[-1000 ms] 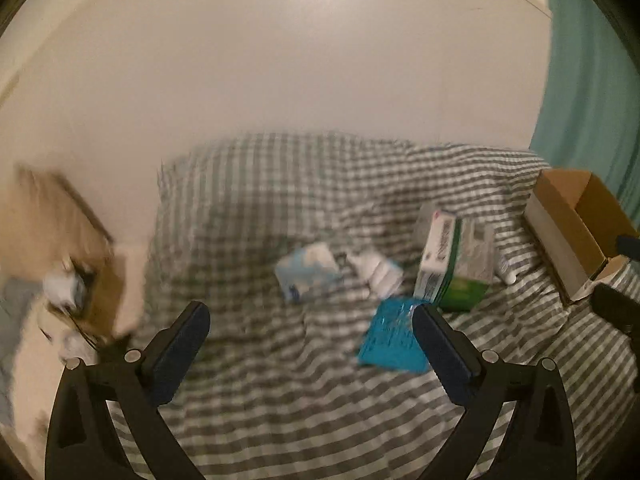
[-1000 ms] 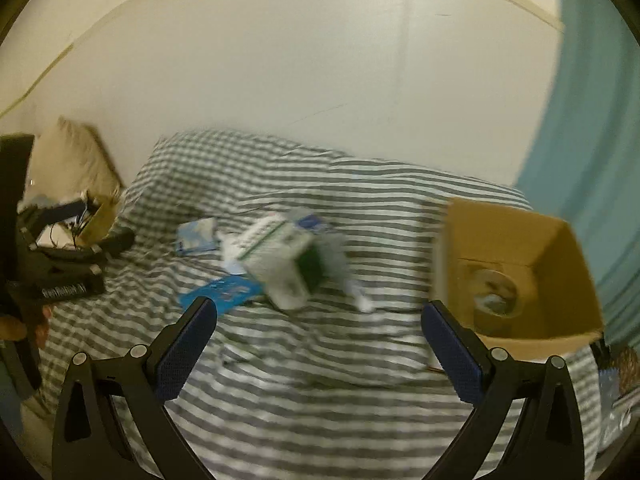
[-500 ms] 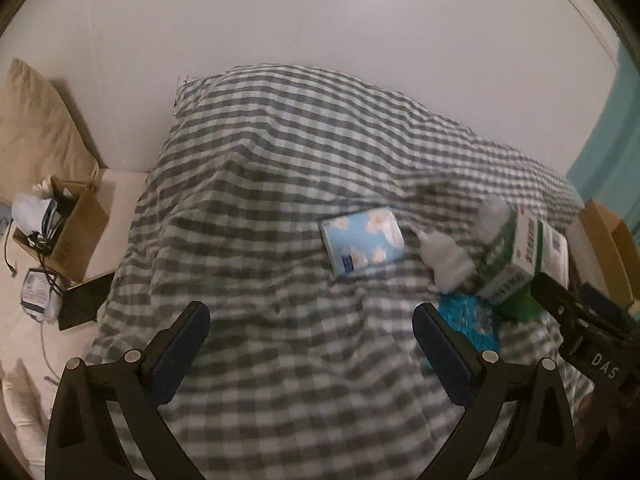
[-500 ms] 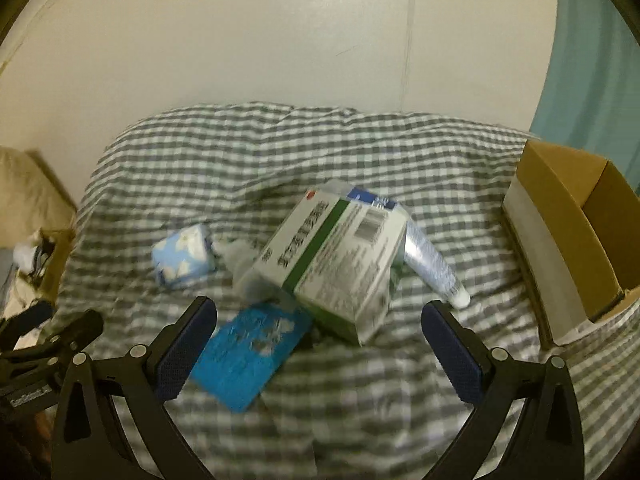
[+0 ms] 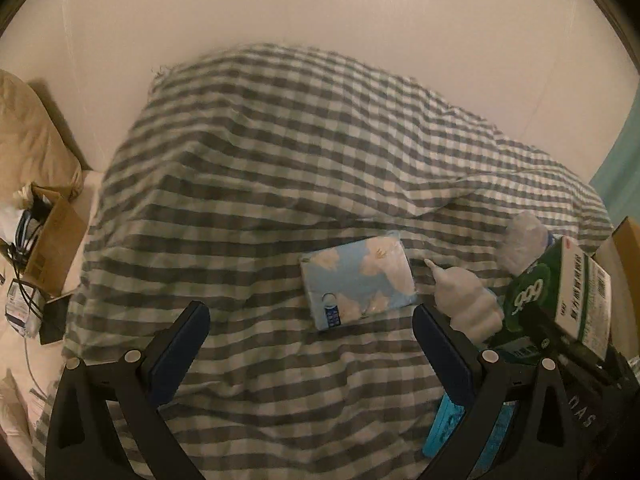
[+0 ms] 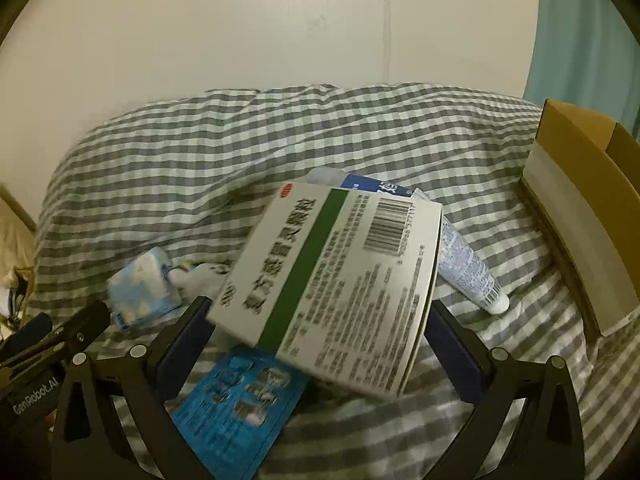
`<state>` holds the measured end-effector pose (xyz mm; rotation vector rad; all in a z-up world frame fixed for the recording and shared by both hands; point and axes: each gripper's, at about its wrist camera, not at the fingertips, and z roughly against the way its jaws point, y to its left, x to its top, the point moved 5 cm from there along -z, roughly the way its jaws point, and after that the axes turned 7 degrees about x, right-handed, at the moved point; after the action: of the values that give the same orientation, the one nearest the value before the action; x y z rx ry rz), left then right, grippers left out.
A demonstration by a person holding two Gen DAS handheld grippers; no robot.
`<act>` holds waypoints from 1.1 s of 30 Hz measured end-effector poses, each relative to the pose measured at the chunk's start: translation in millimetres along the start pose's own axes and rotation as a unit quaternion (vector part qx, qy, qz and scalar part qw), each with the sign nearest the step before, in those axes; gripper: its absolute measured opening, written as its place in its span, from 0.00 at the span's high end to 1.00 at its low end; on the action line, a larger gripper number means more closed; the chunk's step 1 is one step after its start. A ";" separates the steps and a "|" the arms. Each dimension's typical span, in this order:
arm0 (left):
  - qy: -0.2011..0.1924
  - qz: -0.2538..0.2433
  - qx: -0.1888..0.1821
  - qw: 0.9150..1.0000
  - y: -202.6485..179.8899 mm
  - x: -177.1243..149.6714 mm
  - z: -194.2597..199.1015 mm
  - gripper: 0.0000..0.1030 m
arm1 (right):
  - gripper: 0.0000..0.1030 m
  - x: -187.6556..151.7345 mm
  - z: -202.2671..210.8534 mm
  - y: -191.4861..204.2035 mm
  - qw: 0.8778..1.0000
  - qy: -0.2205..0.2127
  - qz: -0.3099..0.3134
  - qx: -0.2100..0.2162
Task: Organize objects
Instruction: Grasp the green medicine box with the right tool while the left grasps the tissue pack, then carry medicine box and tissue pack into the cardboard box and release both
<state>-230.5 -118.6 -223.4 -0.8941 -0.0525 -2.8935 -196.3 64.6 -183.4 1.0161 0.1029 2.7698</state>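
In the left wrist view, the left gripper (image 5: 310,340) hovers over the checked bed (image 5: 260,168) with fingers spread wide and empty, the tissue pack (image 5: 357,282) lying just beyond them, left of the medicine box (image 5: 560,300). In the right wrist view, the right gripper (image 6: 318,334) brackets the medicine box (image 6: 336,276) with open fingers, not visibly clamping; the step looks like grasping it, next closing and carrying it to the cardboard box (image 6: 580,216) on its right.

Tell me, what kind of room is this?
Probably a bedroom: a gray checked blanket covers what looks like a bed, a tan pillow leans against the wall, and a teal curtain hangs nearby.
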 end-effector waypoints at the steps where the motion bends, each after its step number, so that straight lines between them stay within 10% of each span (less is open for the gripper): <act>1: 0.000 -0.001 0.000 1.000 -2.3 -0.3 -0.8 0.00 | 0.00 1.0 -2.2 -4.4 1.000 0.000 -0.005 -0.003; 17: 0.046 0.018 -0.018 0.999 -27.2 4.1 -49.5 0.01 | 0.11 -2.3 14.2 -14.8 0.999 -0.033 0.019 0.018; 21: 0.065 -0.006 -0.028 0.997 -34.7 -7.0 -63.4 0.22 | 0.12 -4.2 14.1 -12.6 0.999 -0.038 0.027 0.018; 33: 0.003 -0.019 -0.040 0.999 -31.1 -19.1 31.3 0.27 | 0.15 -2.1 50.2 -15.6 0.994 -0.054 0.023 0.089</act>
<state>-201.0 -83.8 -208.4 -0.9070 0.0490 -2.9517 -159.9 79.4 -148.5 1.2236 0.3197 2.7805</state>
